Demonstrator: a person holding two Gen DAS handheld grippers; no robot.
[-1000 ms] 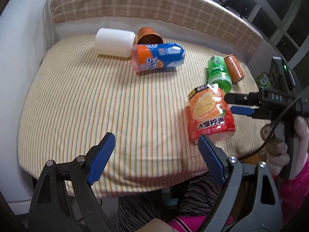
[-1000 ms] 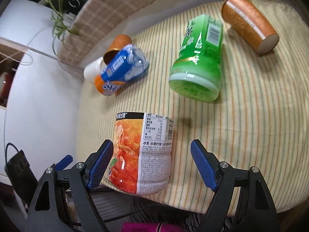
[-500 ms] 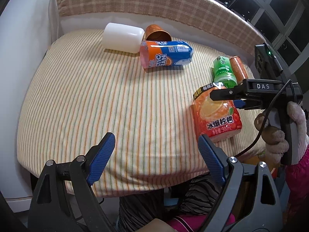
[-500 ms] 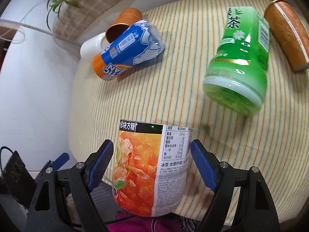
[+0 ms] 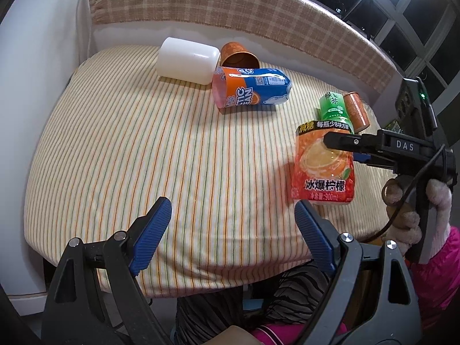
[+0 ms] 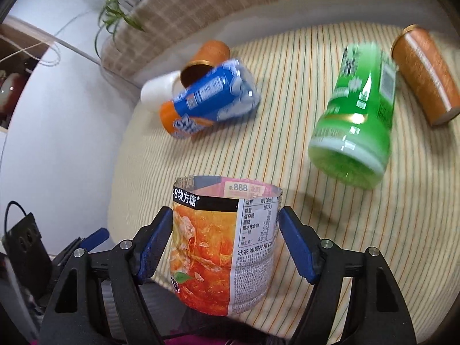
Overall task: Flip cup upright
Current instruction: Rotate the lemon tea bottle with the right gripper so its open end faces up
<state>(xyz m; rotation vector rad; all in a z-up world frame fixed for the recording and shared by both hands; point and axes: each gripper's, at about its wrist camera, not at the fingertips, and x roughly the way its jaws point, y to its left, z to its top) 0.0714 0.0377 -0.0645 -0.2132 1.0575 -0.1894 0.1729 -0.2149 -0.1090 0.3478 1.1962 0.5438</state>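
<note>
The cup is a cut-off orange-red iced-tea bottle (image 6: 224, 244) with its open rim up. It stands nearly upright at the near right of the striped table (image 5: 143, 149). My right gripper (image 6: 225, 241) is shut on it, one blue pad on each side. In the left wrist view the same cup (image 5: 322, 169) sits in the right gripper (image 5: 342, 149), which comes in from the right. My left gripper (image 5: 230, 230) is open and empty over the table's near edge, left of the cup.
Other cups lie on their sides: a blue-orange one (image 5: 250, 90), a white one (image 5: 187, 60), an orange one (image 5: 238, 56) behind them, a green one (image 6: 356, 132) and a copper one (image 6: 422, 74) at the right. A padded backrest (image 5: 230, 14) bounds the far side.
The right gripper closed on the orange-red cup and tipped it from lying on its side to nearly upright. The left gripper stayed open and drew back a little.
</note>
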